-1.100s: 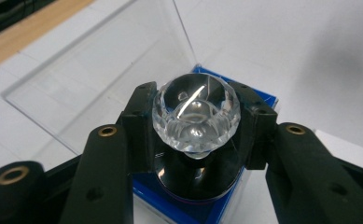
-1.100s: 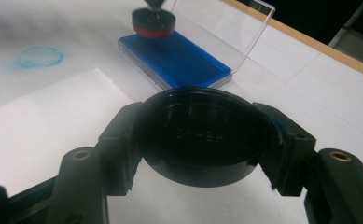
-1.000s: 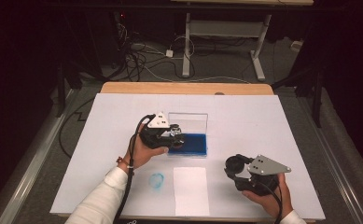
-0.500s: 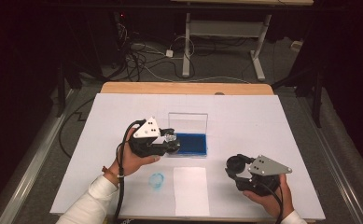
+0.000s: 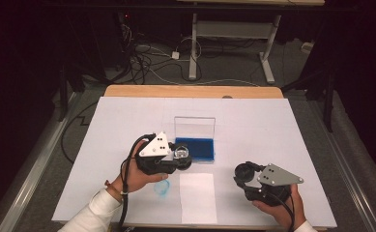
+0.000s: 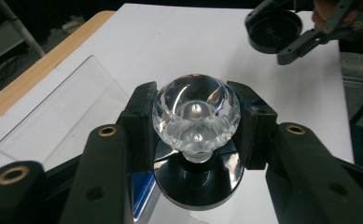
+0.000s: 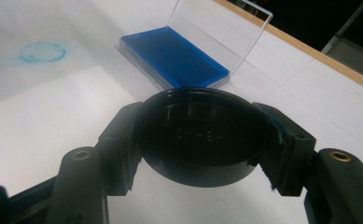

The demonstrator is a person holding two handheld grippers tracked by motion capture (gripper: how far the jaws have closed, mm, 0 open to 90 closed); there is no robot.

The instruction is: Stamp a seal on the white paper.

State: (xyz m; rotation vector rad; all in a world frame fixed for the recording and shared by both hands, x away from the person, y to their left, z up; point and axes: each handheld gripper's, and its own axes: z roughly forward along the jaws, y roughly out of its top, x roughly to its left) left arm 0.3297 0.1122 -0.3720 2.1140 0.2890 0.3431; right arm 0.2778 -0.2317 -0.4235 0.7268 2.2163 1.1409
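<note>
At the lower left of the high view, a blue round print is sitting on the white table cover, just below the left gripper. That gripper is clamping a stamp with a clear faceted knob and a black round base, holding it just left of the open ink pad case, whose clear lid is standing upright. Below the case, a blank white sheet is lying flat — probably the target for the next print. At the lower right, the right gripper is gripping a round black cap between its jaws, well apart from the stamp. To do this step well, the stamp should be travelling level, base down, then be pressing squarely on the sheet — no tilt, no sliding, or the ring will be smearing.
</note>
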